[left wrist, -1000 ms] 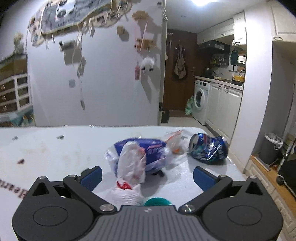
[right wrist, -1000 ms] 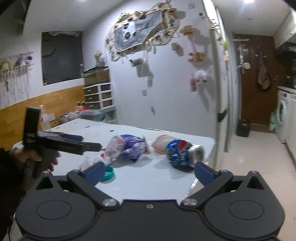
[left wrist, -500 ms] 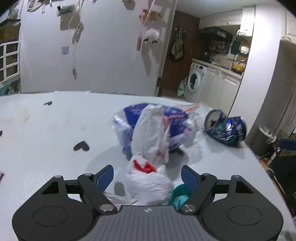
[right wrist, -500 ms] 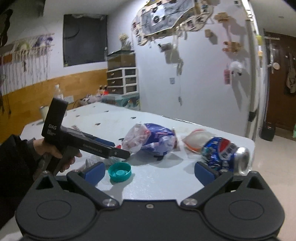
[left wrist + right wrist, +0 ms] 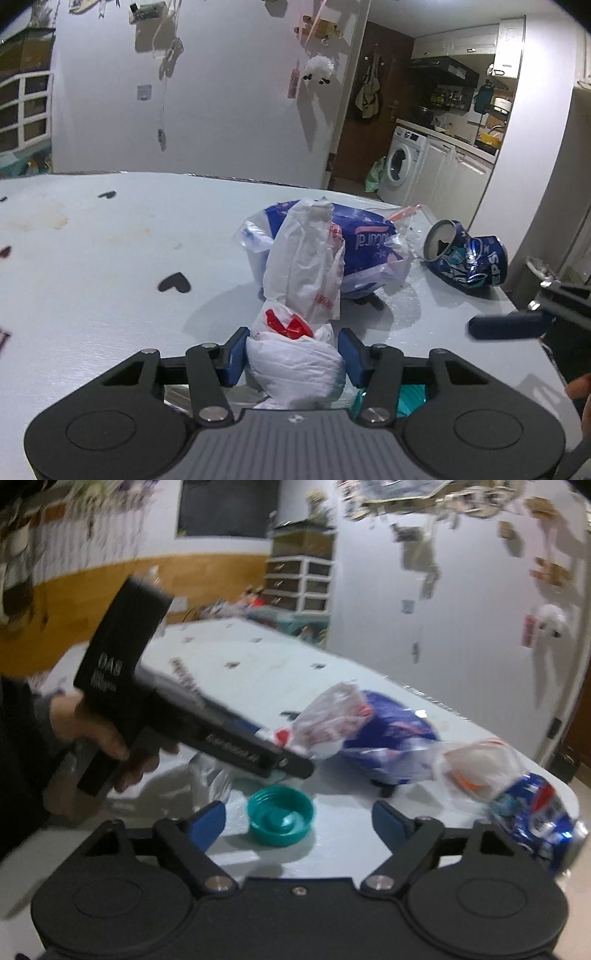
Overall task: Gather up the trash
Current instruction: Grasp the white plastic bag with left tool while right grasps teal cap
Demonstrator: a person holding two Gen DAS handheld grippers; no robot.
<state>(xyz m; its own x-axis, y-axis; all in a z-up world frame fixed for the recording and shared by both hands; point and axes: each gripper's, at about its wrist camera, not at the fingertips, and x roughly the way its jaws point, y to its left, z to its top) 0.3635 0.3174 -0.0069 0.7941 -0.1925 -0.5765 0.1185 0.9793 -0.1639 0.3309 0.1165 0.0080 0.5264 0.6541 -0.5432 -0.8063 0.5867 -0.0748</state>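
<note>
My left gripper (image 5: 291,352) is shut on a knotted white plastic bag (image 5: 295,362) with red print on the white table (image 5: 92,258). Behind it lie a blue-and-white plastic wrapper (image 5: 354,247) and a crushed blue soda can (image 5: 465,260). My right gripper (image 5: 299,821) is open, its blue pads either side of a teal bottle cap (image 5: 280,814) lying open side up. In the right wrist view the left gripper (image 5: 291,764) holds the white bag (image 5: 328,723), with the blue wrapper (image 5: 391,746), a clear bag (image 5: 480,764) and the can (image 5: 535,819) to the right.
The table's right edge is close to the can, with floor and a bin beyond. Crumpled clear plastic (image 5: 210,775) lies under the left gripper. A wall with hanging decorations stands behind the table. A kitchen with a washing machine (image 5: 400,166) lies beyond.
My left gripper moved forward and closed its pads on the white bag. My right gripper moved in and down towards the teal cap, its pads now narrower around it.
</note>
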